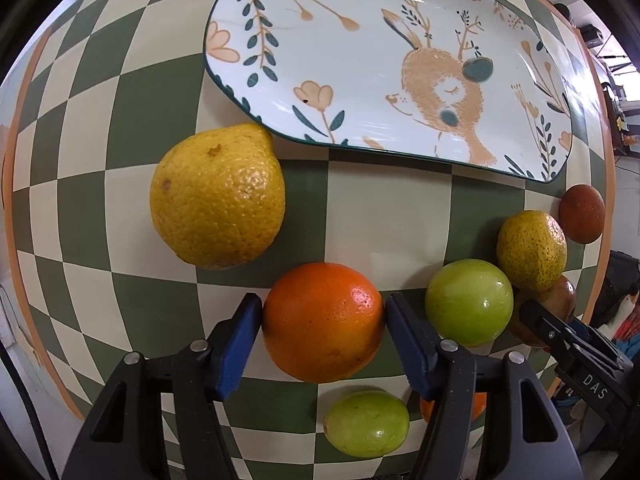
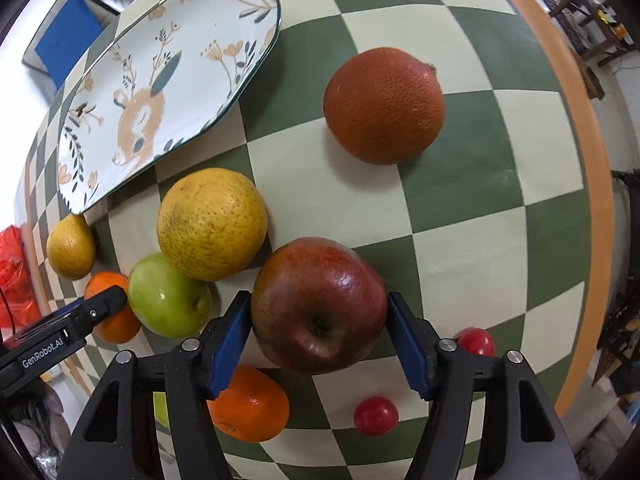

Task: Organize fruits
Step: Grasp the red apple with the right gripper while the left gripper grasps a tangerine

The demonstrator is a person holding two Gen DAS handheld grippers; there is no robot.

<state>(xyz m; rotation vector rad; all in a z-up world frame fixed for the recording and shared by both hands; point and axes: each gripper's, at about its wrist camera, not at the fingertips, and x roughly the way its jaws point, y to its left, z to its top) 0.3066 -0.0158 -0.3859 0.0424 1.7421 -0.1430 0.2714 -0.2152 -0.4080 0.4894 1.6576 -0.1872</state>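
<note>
An orange (image 1: 323, 322) is clamped between the blue pads of the left gripper (image 1: 323, 316), both pads pressed against its sides, on the green-and-cream checked tablecloth (image 1: 384, 216). A red apple (image 2: 319, 306) is gripped the same way by the right gripper (image 2: 319, 312), stem end turned toward the camera.

The decorated oval plate (image 1: 360, 60) is seen at the far side of the cloth with nothing on it. Its near rim is almost touched by the large yellow citrus (image 1: 218, 196) at the left; between that rim and the held orange a bare stretch of cloth is left.

To the right of the orange a green apple (image 1: 469, 302) is crowded against a yellow-green speckled citrus (image 1: 532, 250), which also lies just beside the red apple. A dark reddish-orange fruit (image 2: 384, 106) is set well apart, with bare checks around it, toward the orange border of the cloth (image 2: 592, 184) — the table's edge on that side.

Close under the grippers more fruit is found: a small green fruit (image 1: 366, 424), a small orange (image 2: 248, 404) and two small red fruits (image 2: 376, 415) — one partly hidden behind the right finger (image 2: 412, 350).
</note>
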